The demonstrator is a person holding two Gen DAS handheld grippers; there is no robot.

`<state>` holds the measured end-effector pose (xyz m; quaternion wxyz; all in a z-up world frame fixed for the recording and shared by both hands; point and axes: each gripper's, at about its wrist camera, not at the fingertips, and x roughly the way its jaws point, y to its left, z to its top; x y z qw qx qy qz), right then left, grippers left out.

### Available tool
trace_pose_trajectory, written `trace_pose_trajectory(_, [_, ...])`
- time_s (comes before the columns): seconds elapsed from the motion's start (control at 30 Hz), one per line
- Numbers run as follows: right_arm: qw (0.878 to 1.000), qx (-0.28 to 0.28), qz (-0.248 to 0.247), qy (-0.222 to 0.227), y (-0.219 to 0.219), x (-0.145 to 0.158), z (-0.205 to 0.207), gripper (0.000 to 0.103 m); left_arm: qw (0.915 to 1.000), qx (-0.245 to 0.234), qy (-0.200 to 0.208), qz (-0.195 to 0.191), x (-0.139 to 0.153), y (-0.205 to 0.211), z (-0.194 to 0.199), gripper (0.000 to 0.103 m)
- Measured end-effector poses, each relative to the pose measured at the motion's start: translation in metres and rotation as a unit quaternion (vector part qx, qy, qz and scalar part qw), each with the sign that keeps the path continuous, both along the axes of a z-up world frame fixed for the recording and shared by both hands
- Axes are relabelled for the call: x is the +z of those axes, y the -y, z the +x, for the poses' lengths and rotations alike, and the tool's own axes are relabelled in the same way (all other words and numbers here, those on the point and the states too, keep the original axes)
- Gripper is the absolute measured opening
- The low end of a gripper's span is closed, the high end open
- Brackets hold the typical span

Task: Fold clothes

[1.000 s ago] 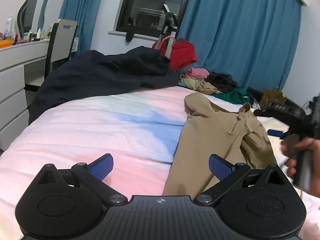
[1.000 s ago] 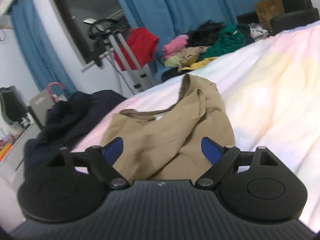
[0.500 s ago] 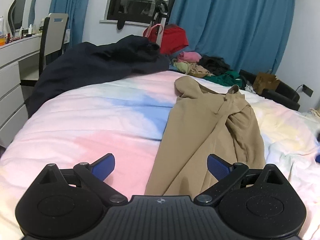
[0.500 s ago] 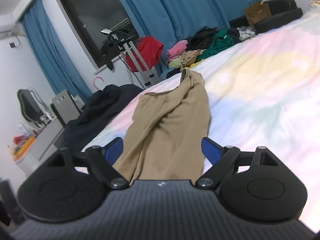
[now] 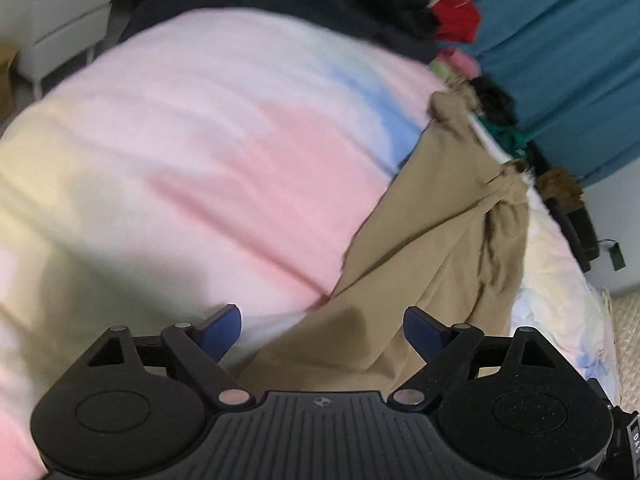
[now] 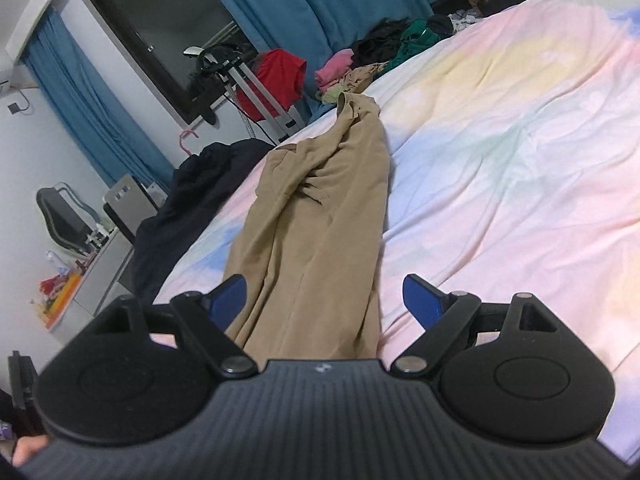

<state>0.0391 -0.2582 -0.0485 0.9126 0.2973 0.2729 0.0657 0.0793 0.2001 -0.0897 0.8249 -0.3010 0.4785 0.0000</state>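
Observation:
A tan garment [image 5: 436, 240] [image 6: 320, 216] lies stretched lengthwise on the pastel bedspread [image 5: 208, 152] [image 6: 500, 140], bunched and wrinkled at its far end. My left gripper [image 5: 322, 330] tilts down over the garment's near end; its jaws are closing, the cloth lies under the gap, and the blue pads [image 5: 222, 330] do not press on it. My right gripper [image 6: 324, 296] hovers open above the same near end, the cloth running between and below its blue pads [image 6: 420, 296] without touching them.
A dark navy garment [image 6: 200, 184] [image 5: 288, 4] is heaped at the bed's far left edge. A pile of mixed clothes [image 6: 372, 60] and a red garment [image 6: 280, 76] on a stand lie beyond the bed, by blue curtains [image 6: 328, 4]. White drawers [image 5: 64, 12] stand left.
The left gripper has tipped downward and rolled, now looking steeply onto the bed and the garment's near end, with its pads slightly closer together. The right gripper has swung back along the garment to its near end.

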Motion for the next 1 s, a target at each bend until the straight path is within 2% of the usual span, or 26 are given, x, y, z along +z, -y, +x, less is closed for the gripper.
trace_pose_trajectory(0.07, [1.000,-0.002,0.005,-0.003,0.004,-0.001,0.000,0.087,0.9996,0.003,-0.027,0.003,-0.003,-0.002,-0.002,0.086])
trace_pose_trajectory(0.2, [1.000,-0.007,0.015,-0.006,0.010,-0.005,-0.003,0.087,0.9980,0.007,-0.057,0.026,-0.002,-0.001,-0.008,0.081])
trace_pose_trajectory(0.33, [1.000,-0.007,0.020,-0.011,0.011,-0.007,-0.002,0.087,0.9952,-0.009,-0.071,0.068,-0.002,0.011,-0.010,0.071])
trace_pose_trajectory(0.37, [1.000,-0.006,0.022,-0.012,0.011,-0.008,-0.002,0.087,0.9941,-0.013,-0.073,0.079,-0.002,0.015,-0.010,0.065])
trace_pose_trajectory(0.43, [1.000,-0.004,0.024,-0.017,0.012,-0.010,-0.001,0.087,0.9917,-0.023,-0.076,0.101,-0.001,0.023,-0.010,0.059])
trace_pose_trajectory(0.53, [0.999,-0.004,0.027,-0.022,0.013,-0.012,-0.001,0.087,0.9894,-0.037,-0.064,0.125,0.003,0.033,-0.013,0.036])
trace_pose_trajectory(0.57, [0.999,-0.004,0.028,-0.023,0.014,-0.013,-0.002,0.087,0.9890,-0.044,-0.060,0.128,0.004,0.035,-0.015,0.022])
trace_pose_trajectory(0.6, [0.999,-0.006,0.030,-0.023,0.014,-0.013,-0.002,0.087,0.9886,-0.050,-0.057,0.130,0.005,0.037,-0.017,0.014])
trace_pose_trajectory(0.67, [0.999,-0.008,0.033,-0.024,0.015,-0.014,-0.002,0.087,0.9867,-0.064,-0.043,0.143,0.012,0.042,-0.022,0.010])
trace_pose_trajectory(0.73, [0.999,-0.008,0.034,-0.025,0.015,-0.014,-0.002,0.087,0.9812,-0.086,-0.013,0.172,0.022,0.053,-0.032,0.009])
trace_pose_trajectory(0.8, [0.999,-0.008,0.035,-0.027,0.014,-0.015,-0.001,0.087,0.9715,-0.114,0.023,0.206,0.034,0.066,-0.043,0.008])
trace_pose_trajectory(0.87, [0.999,-0.008,0.036,-0.030,0.014,-0.016,0.000,0.087,0.9568,-0.148,0.063,0.242,0.046,0.083,-0.056,0.008])
trace_pose_trajectory(0.93, [0.999,-0.010,0.037,-0.032,0.014,-0.017,0.000,0.087,0.9333,-0.191,0.107,0.284,0.056,0.105,-0.070,0.007])
trace_pose_trajectory(1.0, [0.999,-0.013,0.038,-0.034,0.016,-0.019,0.000,0.087,0.9033,-0.240,0.141,0.326,0.062,0.126,-0.085,0.007])
